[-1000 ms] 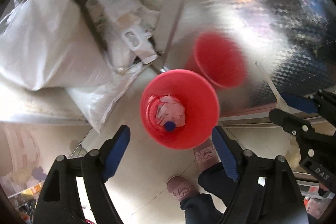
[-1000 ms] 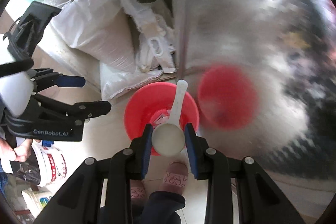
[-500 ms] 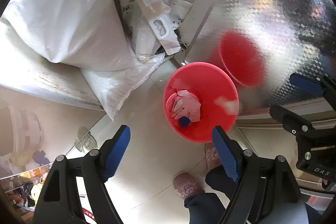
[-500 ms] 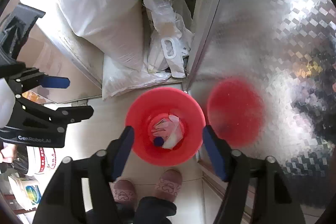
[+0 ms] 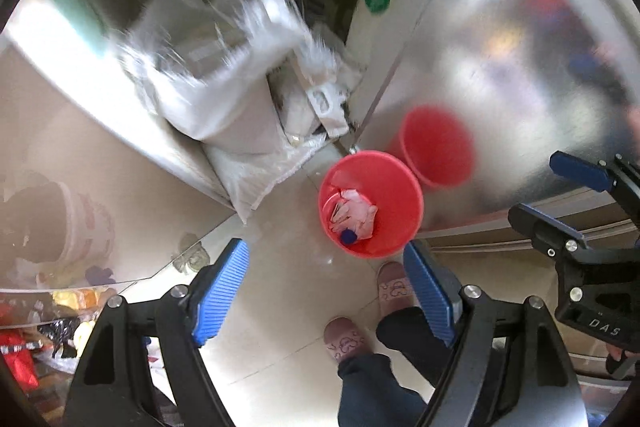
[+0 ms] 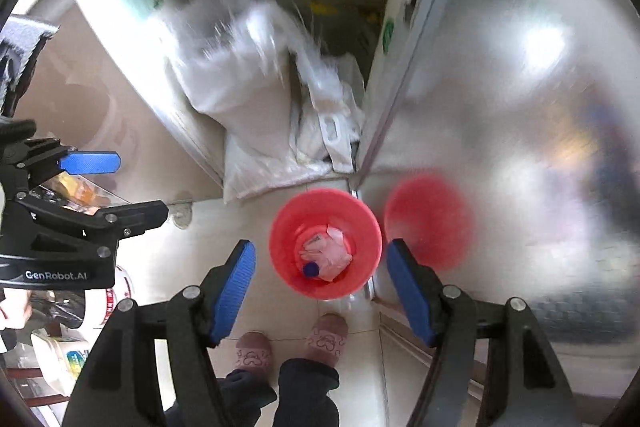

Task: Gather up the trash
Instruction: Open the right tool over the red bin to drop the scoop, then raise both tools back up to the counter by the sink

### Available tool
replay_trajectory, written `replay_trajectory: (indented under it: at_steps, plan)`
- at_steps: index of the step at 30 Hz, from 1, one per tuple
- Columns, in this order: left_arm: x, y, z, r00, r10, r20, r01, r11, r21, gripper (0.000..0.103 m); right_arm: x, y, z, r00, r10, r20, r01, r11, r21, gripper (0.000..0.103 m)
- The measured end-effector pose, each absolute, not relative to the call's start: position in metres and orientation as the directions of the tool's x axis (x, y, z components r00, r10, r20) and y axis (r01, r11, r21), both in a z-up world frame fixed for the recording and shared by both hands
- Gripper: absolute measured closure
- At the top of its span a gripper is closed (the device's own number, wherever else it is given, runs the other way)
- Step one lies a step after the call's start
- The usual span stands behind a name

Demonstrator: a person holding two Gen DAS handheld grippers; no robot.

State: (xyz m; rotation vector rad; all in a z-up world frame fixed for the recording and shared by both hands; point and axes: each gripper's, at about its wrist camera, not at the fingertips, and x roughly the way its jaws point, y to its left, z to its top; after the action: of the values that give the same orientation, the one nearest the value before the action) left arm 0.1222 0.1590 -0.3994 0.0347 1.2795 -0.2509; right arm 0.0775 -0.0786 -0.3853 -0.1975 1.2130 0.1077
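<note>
Both grippers point straight down over the red bin [image 6: 325, 243] on the floor: left gripper [image 5: 326, 283] and right gripper [image 6: 321, 273], jaws spread wide, empty. Crumpled trash [image 6: 326, 254] sits inside it.

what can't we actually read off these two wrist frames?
- White woven sacks: motion-blurred in both views; any print unreadable.
- Crumpled pinkish trash inside the red plastic bin: too small to identify; only a blue cap is distinct.
- Red shape on the shiny metal panel: a smeared reflection, no detail.
- Left tongs and right tongs: open, but the holding hands lie outside the frames.
</note>
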Motion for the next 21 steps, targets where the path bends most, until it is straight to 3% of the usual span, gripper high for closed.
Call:
replay_trajectory:
  at_steps: [3, 6, 8, 12, 16, 21]
  plan:
    - [0.113, 0.166, -0.348, 0.298, -0.165, -0.94, 0.193, 0.975, -0.11, 0.025, 0.07, -0.069, -0.337, 0.384, -0.025, -0.923, -0.194, 0.975, -0.107, 0.037]
    - [0.106, 0.169, -0.296, 0.335, -0.17, -0.927, 0.193, 0.975, -0.109, 0.024, 0.064, -0.062, -0.288, 0.435, -0.04, -0.9, -0.192, 0.972, -0.136, 0.031]
    - [0.103, 0.168, -0.263, 0.363, -0.181, -0.914, 0.203, 0.973, -0.112, 0.017, 0.059, -0.061, -0.254, 0.48, -0.047, -0.876, -0.185, 0.971, -0.153, 0.026]
    - [0.103, 0.159, -0.207, 0.41, -0.204, -0.889, 0.249, 0.963, -0.106, 0.017, 0.054, -0.068, -0.198, 0.552, -0.073, -0.831, -0.132, 0.976, -0.174, 0.017]
    - [0.108, 0.143, -0.164, 0.442, -0.232, -0.867, 0.314, 0.945, -0.093, 0.016, 0.052, -0.079, -0.155, 0.594, -0.104, -0.798, -0.06, 0.983, -0.173, 0.006]
    - [0.128, 0.118, -0.126, 0.469, -0.258, -0.844, 0.376, 0.924, -0.074, 0.011, 0.052, -0.097, -0.123, 0.621, -0.161, -0.767, 0.03, 0.983, -0.182, 0.003]
